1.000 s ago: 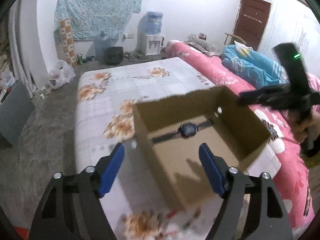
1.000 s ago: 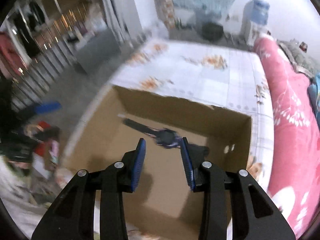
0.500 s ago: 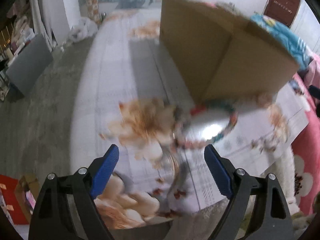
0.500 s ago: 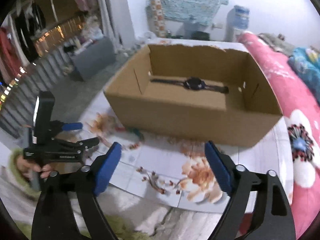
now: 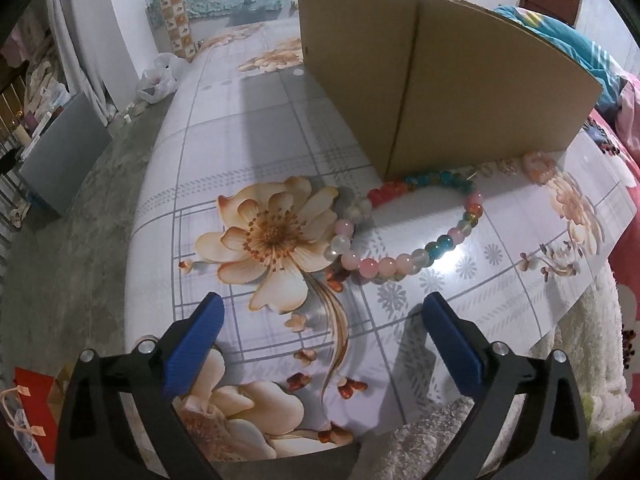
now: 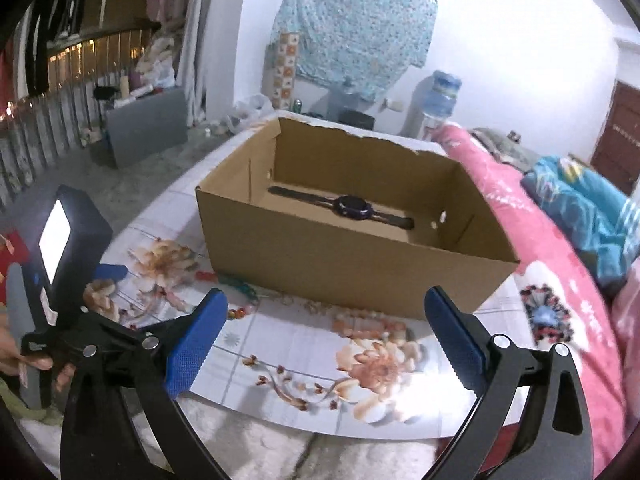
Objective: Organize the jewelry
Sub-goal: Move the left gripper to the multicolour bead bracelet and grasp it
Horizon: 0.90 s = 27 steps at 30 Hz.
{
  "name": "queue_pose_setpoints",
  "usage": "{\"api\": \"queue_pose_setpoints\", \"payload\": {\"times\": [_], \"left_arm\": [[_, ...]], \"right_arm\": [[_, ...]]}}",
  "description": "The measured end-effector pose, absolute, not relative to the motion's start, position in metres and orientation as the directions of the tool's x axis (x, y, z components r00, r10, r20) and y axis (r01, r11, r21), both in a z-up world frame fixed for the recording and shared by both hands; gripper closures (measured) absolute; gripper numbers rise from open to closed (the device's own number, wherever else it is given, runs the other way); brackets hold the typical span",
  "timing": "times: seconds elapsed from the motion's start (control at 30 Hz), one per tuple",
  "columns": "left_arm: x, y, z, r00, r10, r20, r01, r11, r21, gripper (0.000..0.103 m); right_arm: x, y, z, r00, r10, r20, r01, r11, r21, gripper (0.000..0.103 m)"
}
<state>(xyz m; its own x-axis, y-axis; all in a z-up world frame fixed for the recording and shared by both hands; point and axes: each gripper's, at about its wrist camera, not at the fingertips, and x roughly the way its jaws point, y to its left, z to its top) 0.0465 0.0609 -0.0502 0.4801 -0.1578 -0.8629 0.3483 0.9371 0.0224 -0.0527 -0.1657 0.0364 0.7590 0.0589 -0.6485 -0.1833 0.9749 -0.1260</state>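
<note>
A beaded bracelet (image 5: 370, 267) of pink, teal and clear beads lies on the floral table cover (image 5: 240, 152), touching the near corner of the cardboard box (image 5: 460, 92). My left gripper (image 5: 323, 304) hovers just short of the bracelet, its jaws opening with nothing between them. In the right wrist view the box (image 6: 340, 256) stands open-topped with a dark wristwatch (image 6: 352, 205) flat on its floor. My right gripper (image 6: 326, 296) is open and empty on the near side of the box. The bracelet (image 6: 236, 313) shows blurred to its left.
A pink bed cover (image 6: 560, 280) with a blue blanket (image 6: 592, 208) lies to the right. Fluffy white cloth (image 5: 580, 340) hangs at the table's near edge. A grey panel (image 5: 60, 152) stands on the floor to the left. A hand (image 6: 12, 344) holds the left tool.
Both grippers came away from over the box and dropped to its near side. The right one opened wide, leaving the watch inside. The left now looks down at the bracelet.
</note>
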Motion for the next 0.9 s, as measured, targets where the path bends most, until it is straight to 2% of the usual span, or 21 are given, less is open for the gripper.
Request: {"api": "queue_pose_setpoints", "payload": {"times": [0.23, 0.3, 0.4, 0.47, 0.63, 0.7, 0.8, 0.9], "left_arm": [[0.046, 0.064, -0.052, 0.492, -0.175, -0.853, 0.362, 0.932, 0.018, 0.006], [0.047, 0.066, -0.049, 0.484, -0.184, -0.855, 0.372, 0.928, 0.011, 0.006], [0.049, 0.074, -0.037, 0.502, -0.262, -0.824, 0.372, 0.926, -0.068, 0.007], [0.054, 0.075, -0.031, 0.530, -0.270, -0.803, 0.364, 0.928, -0.072, 0.015], [0.070, 0.069, -0.034, 0.535, -0.252, -0.806, 0.358, 0.932, -0.054, 0.045], [0.074, 0.063, -0.039, 0.531, -0.233, -0.815, 0.366, 0.930, -0.028, 0.050], [0.070, 0.053, -0.044, 0.548, -0.189, -0.815, 0.390, 0.920, 0.048, 0.051], [0.060, 0.046, -0.044, 0.529, -0.217, -0.820, 0.431, 0.902, 0.040, 0.051]], "right_arm": [[-0.036, -0.161, 0.008, 0.664, 0.147, -0.733, -0.183, 0.983, 0.032, 0.010], [-0.033, -0.159, 0.002, 0.640, 0.171, -0.749, -0.186, 0.980, 0.065, 0.017], [-0.032, -0.157, -0.004, 0.617, 0.199, -0.761, -0.198, 0.976, 0.094, 0.026], [-0.032, -0.157, -0.004, 0.614, 0.207, -0.762, -0.200, 0.974, 0.103, 0.029], [-0.034, -0.160, -0.002, 0.613, 0.217, -0.760, -0.201, 0.973, 0.116, 0.033], [-0.035, -0.161, -0.002, 0.614, 0.212, -0.760, -0.195, 0.974, 0.114, 0.033], [-0.036, -0.165, -0.001, 0.614, 0.210, -0.761, -0.186, 0.975, 0.118, 0.033], [-0.037, -0.169, 0.000, 0.616, 0.204, -0.761, -0.178, 0.977, 0.118, 0.033]]}}
